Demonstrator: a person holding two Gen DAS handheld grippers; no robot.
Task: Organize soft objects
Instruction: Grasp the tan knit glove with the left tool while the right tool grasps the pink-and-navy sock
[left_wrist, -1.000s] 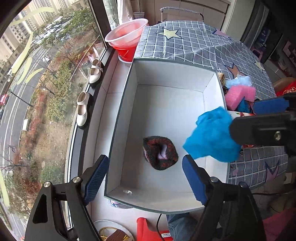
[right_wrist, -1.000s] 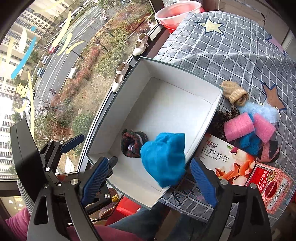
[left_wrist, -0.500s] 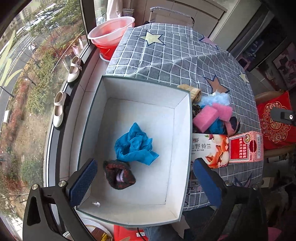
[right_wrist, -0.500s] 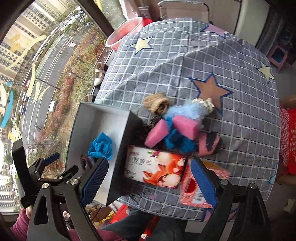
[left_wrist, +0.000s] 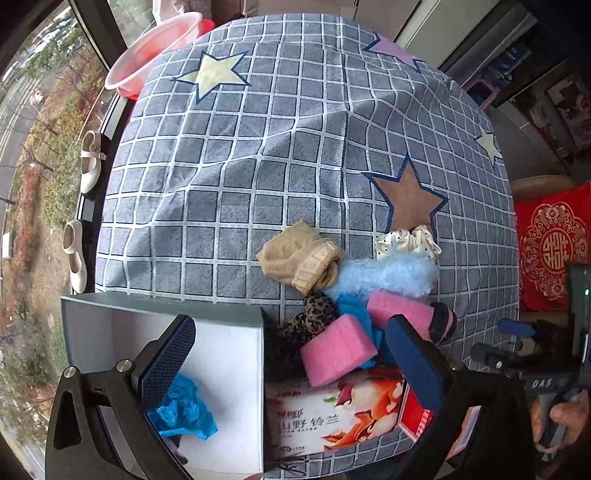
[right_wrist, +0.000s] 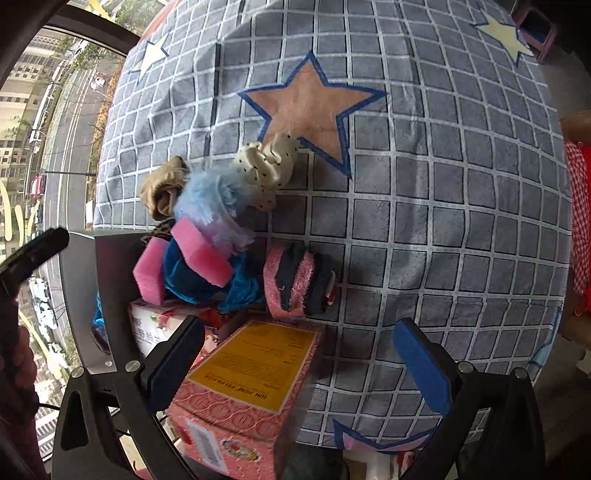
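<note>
Both sets of fingers hold nothing: the left gripper (left_wrist: 291, 358) stands spread wide, and the right gripper (right_wrist: 303, 362) is opening its jaws with nothing between them. Nearest, the white box (left_wrist: 229, 354) holds a crumpled blue cloth (left_wrist: 183, 411). Just right of the box lie a printed carton (left_wrist: 332, 413) and a pink patterned carton (right_wrist: 251, 402). Beyond these, against the box's right wall, sits the pile: pink sponges (left_wrist: 336, 349), blue velvet (right_wrist: 192, 280), a pink-and-dark sock (right_wrist: 295, 280), then a tan sock (left_wrist: 299, 258), pale blue fluff (left_wrist: 388, 275) and a dotted scrunchie (right_wrist: 266, 166) on the checked tabletop (left_wrist: 277, 147).

blue cloth (left_wrist: 181, 413) crumpled in white box (left_wrist: 229, 354); soft pile (left_wrist: 354, 291) beside box
</note>
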